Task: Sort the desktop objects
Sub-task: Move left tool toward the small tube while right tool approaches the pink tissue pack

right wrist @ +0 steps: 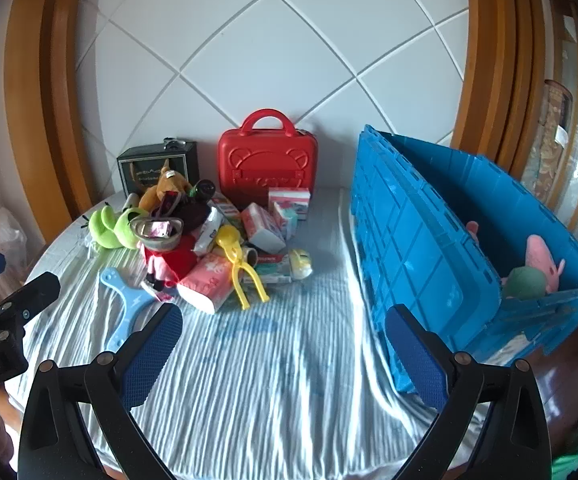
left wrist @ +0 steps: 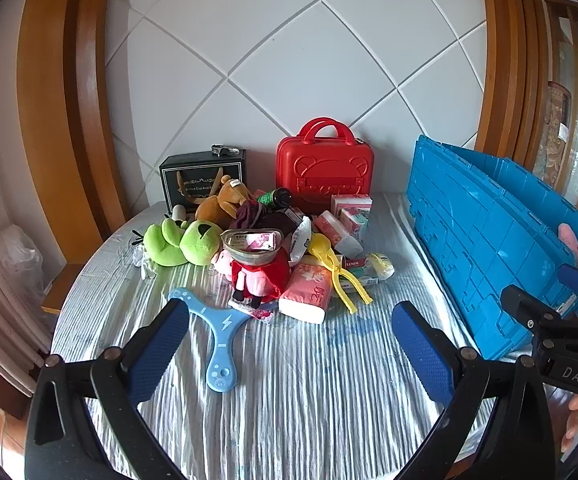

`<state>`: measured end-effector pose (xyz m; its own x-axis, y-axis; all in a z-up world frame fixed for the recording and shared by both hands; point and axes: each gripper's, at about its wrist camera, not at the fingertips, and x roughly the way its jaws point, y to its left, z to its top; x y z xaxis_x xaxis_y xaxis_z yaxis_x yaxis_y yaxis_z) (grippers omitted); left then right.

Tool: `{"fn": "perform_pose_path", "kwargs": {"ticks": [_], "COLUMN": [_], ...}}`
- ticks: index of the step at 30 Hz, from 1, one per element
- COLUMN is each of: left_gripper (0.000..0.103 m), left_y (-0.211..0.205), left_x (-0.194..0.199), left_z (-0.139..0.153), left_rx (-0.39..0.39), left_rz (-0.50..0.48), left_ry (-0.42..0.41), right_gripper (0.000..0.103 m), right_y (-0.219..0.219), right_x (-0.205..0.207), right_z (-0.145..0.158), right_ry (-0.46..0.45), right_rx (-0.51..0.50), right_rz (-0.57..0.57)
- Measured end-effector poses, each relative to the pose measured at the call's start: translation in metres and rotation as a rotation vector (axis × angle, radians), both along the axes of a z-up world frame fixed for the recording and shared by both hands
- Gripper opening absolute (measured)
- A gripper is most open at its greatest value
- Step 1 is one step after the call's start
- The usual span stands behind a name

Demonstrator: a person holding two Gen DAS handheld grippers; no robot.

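A heap of small objects lies mid-table: green plush slippers (left wrist: 179,242), a pink pig doll in red (left wrist: 255,278), a silver ingot-shaped dish (left wrist: 251,246), a pink tissue pack (left wrist: 307,292), a yellow clip toy (left wrist: 337,270), a light blue boomerang (left wrist: 219,330). My left gripper (left wrist: 289,350) hovers open over the cloth in front of the heap, nothing between its fingers. My right gripper (right wrist: 283,354) is open and empty too, between the heap and the blue crate (right wrist: 429,248). A pink pig plush (right wrist: 543,258) lies inside the crate.
A red mini suitcase (left wrist: 324,168) and a black gift box (left wrist: 199,180) stand at the back against the white tiled wall. The crate fills the table's right side. Striped cloth (right wrist: 269,380) covers the table. Wooden frames rise on both sides.
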<state>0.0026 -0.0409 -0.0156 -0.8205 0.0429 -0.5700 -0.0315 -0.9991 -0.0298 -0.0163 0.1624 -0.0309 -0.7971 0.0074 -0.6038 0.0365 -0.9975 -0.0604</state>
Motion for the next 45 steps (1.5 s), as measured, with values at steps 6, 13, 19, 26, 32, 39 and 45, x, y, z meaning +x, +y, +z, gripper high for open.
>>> {"fn": "perform_pose_path", "kwargs": {"ticks": [6, 13, 19, 26, 32, 39, 45], "left_gripper": [0.103, 0.103, 0.103, 0.103, 0.103, 0.103, 0.103], "left_y": [-0.003, -0.011, -0.019, -0.023, -0.036, -0.088, -0.116], "left_x": [-0.003, -0.016, -0.036, -0.076, -0.134, -0.169, -0.179], "left_z": [-0.004, -0.019, -0.04, -0.067, -0.112, -0.181, -0.226], "left_rx": [0.0, 0.031, 0.02, 0.005, 0.016, -0.02, -0.022], "left_rz": [-0.003, 0.017, 0.059, 0.11, 0.163, 0.326, 0.421], "left_ry": [0.0, -0.015, -0.071, -0.134, -0.252, -0.414, -0.522], "right_gripper": [0.103, 0.103, 0.103, 0.103, 0.103, 0.103, 0.103], "right_y": [-0.001, -0.003, 0.002, -0.005, 0.002, 0.021, 0.012], "right_x": [-0.005, -0.014, -0.039, -0.088, -0.151, -0.231, -0.273], "right_z": [-0.003, -0.01, -0.029, -0.056, -0.096, -0.157, -0.189], "right_ry": [-0.009, -0.034, -0.091, -0.162, -0.249, -0.377, -0.443], "right_rx": [-0.003, 0.018, 0.007, 0.01, 0.017, -0.008, -0.03], "right_rz": [-0.004, 0.005, 0.004, 0.064, 0.105, 0.131, 0.164]}}
